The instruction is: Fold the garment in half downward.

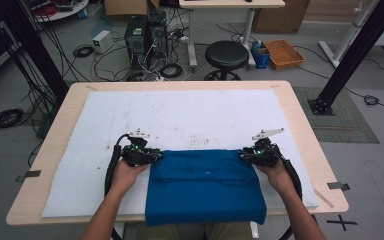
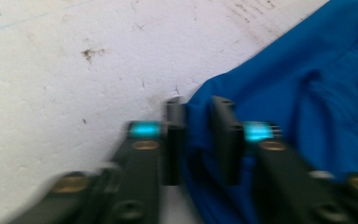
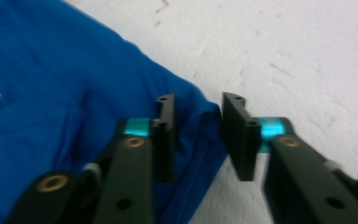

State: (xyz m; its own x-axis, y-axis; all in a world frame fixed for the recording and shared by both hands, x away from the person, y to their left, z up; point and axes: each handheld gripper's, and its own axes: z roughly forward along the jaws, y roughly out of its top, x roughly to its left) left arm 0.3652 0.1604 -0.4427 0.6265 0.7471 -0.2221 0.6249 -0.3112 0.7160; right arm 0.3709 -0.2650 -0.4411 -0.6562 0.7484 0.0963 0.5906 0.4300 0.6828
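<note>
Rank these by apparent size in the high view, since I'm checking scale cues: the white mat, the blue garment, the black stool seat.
1. white mat
2. blue garment
3. black stool seat, which stands farther from the camera, so it looks smaller than it is.

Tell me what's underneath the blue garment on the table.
The blue garment lies on a white mat covering the wooden table; its near edge overhangs the table front. Whether anything else lies beneath the cloth cannot be seen.
</note>
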